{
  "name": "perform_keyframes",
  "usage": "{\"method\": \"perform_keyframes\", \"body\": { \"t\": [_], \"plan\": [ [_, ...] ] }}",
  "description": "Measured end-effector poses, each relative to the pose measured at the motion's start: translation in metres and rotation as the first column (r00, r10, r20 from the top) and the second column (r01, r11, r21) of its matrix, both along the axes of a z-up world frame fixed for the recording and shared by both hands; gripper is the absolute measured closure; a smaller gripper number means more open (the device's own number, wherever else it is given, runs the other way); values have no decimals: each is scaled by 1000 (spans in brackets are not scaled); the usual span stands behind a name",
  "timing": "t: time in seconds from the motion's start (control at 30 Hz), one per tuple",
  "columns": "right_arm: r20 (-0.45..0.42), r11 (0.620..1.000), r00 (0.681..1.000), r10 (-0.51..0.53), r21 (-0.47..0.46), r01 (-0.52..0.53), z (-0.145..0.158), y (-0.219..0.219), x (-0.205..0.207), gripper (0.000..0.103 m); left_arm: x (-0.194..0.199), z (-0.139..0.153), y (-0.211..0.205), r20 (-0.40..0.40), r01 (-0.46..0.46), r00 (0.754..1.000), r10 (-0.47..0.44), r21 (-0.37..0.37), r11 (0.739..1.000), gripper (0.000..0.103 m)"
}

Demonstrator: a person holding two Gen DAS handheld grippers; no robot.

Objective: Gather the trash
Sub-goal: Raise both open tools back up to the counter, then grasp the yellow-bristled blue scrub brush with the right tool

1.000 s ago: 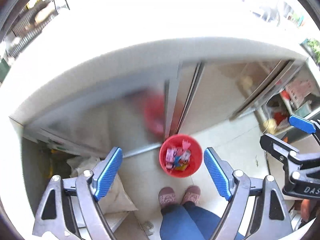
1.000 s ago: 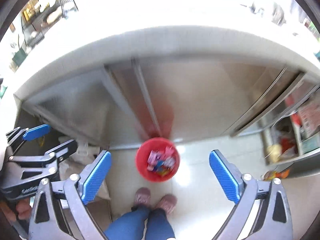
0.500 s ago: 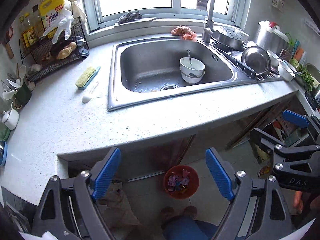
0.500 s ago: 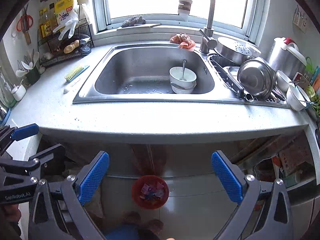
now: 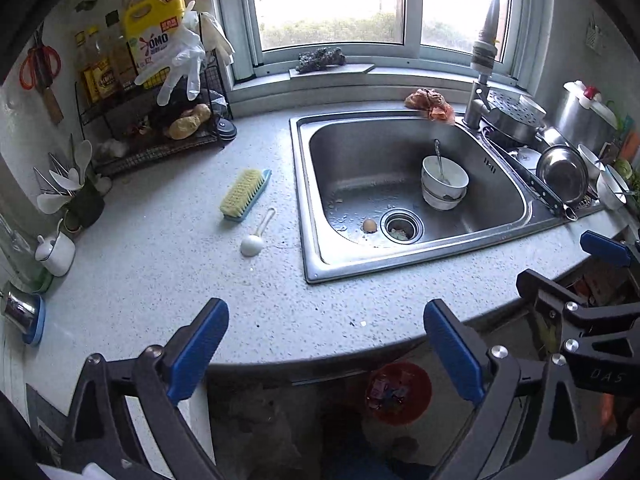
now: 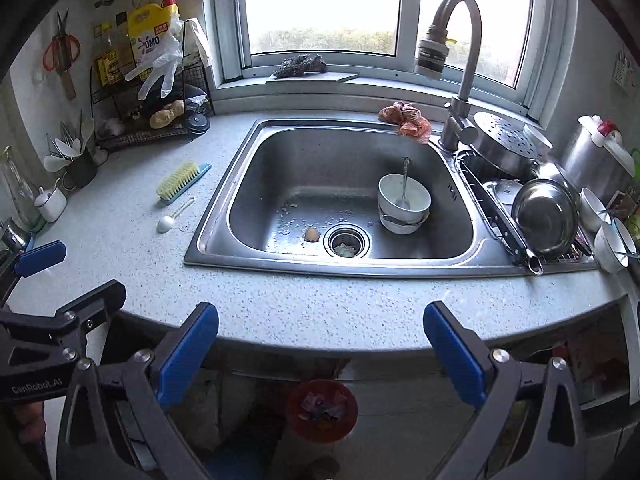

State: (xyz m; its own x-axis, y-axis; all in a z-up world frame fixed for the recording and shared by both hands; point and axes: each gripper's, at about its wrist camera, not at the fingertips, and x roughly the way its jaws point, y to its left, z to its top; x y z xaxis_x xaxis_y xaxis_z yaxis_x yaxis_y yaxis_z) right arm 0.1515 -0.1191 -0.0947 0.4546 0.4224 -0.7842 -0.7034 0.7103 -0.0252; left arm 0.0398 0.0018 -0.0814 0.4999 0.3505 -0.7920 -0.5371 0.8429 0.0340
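Now the left wrist view looks down on the speckled bench (image 5: 160,280) and the steel sink (image 5: 400,184), where a second ago it showed only the cabinet fronts and floor below; the camera has risen above the bench edge. The left gripper (image 5: 326,346) stands wide, its jaws having just been opening further, with nothing between the blue pads. The red bin (image 5: 400,394), holding colourful wrappers, sits on the floor under the bench overhang, low between the fingers and dimmer than before. In the sink, stacked white bowls (image 5: 444,184) carry a spoon, and a piece of eggshell (image 5: 369,225) lies just beside the drain (image 5: 401,226). A scrub brush (image 5: 245,194) and a small white scoop (image 5: 256,238) lie on the bench left of the sink. The right gripper (image 5: 592,280) shows at the right edge.

In the right wrist view the same rise shows: the window (image 6: 360,4) and curved faucet (image 6: 460,60) fill the top, which earlier was blank bench underside. The right gripper (image 6: 320,350) is spread wide and holds nothing. The red bin (image 6: 322,410) sits at the bottom centre, on the floor below the bench (image 6: 320,300). The eggshell (image 6: 312,234) rests beside the drain (image 6: 346,242), the bowls (image 6: 404,204) to its right. The left gripper (image 6: 48,280) shows at the left edge.
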Motion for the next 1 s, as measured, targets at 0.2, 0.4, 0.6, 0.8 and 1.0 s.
{"method": "perform_keyframes", "body": {
  "t": [0.2, 0.4, 0.6, 0.8, 1.0],
  "plan": [
    [-14, 1000, 1000, 4, -19, -4, 1, 63, 22, 1, 21, -1, 65, 0, -15, 1000, 15, -30, 999, 0],
    [-46, 999, 998, 33, -40, -35, -5, 123, 39, 1, 37, -3, 128, -19, -28, 999, 28, -42, 999, 0],
    [-77, 994, 994, 79, -63, -84, -13, 173, 47, 1, 43, -13, 185, -71, -50, 996, 47, -38, 998, 0],
    [-141, 984, 979, 147, -85, -160, -27, 222, 49, 1, 40, -25, 231, -121, -96, 989, 88, -67, 993, 0],
    [-218, 974, 961, 172, -107, -199, -46, 269, 48, 1, 33, -42, 274, -172, -161, 974, 145, -85, 983, 0]
  ]
}}
